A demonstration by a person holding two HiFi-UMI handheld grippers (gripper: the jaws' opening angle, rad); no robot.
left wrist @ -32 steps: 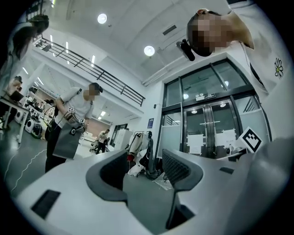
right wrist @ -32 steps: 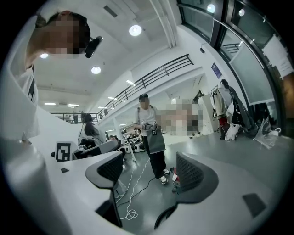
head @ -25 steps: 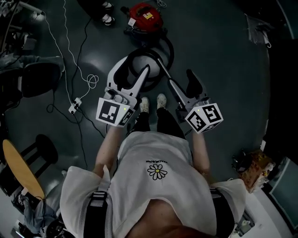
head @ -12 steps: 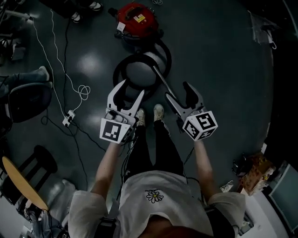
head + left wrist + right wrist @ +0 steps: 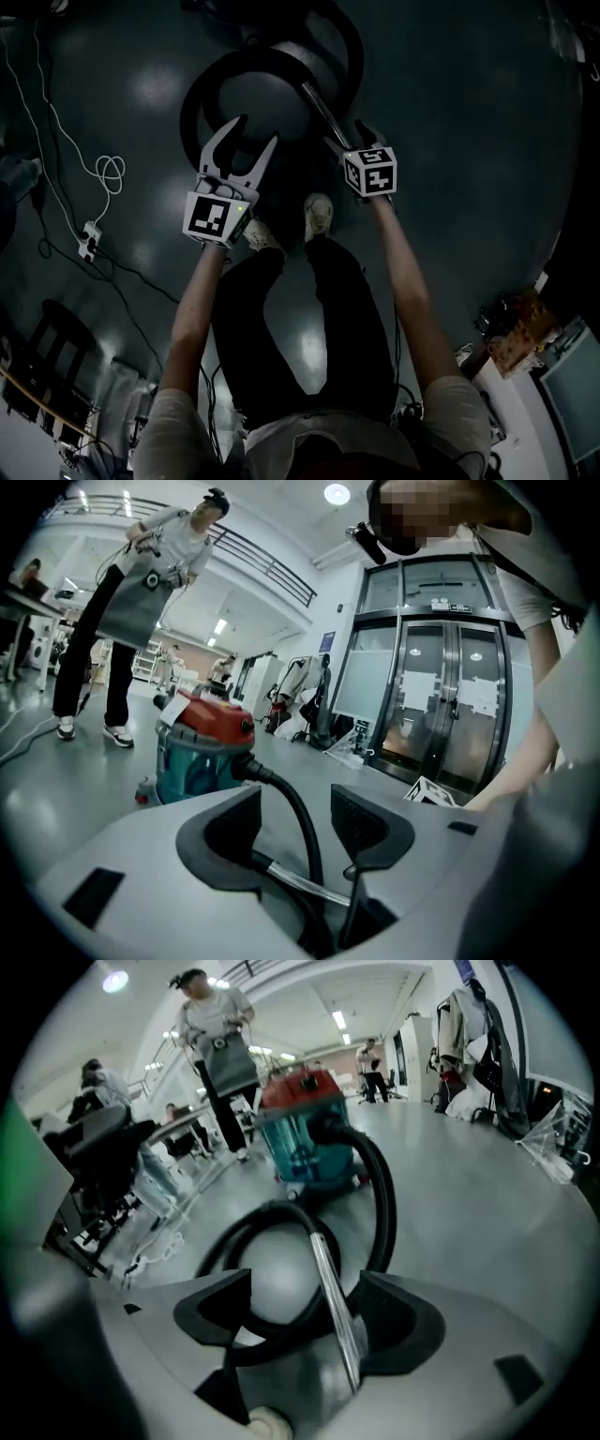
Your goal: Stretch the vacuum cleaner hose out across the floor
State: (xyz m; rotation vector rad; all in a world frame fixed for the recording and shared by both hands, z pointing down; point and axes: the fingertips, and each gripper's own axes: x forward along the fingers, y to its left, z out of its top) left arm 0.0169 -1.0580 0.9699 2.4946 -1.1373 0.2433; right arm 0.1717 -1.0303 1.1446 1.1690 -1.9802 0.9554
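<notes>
the dark, glossy floor point(image 5: 450, 141) carries everything here. towards its far side stands the vacuum cleaner point(image 5: 202, 752), a teal drum with a red top. its black hose point(image 5: 384, 1194) leaves the drum and lies coiled in loops on the floor just ahead of the person's shoes point(image 5: 319, 214), not stretched out. a metal tube point(image 5: 330, 1288) runs from the coil towards the right gripper point(image 5: 305, 1312), whose jaws stand apart; the tube passes through the gap, close beside the right-hand jaw, unclamped. the left gripper point(image 5: 255, 136) hangs over the near edge of the coil, jaws parted and holding nothing. near the floor's left edge lie a white cable point(image 5: 108, 173) and a power strip point(image 5: 89, 234).
</notes>
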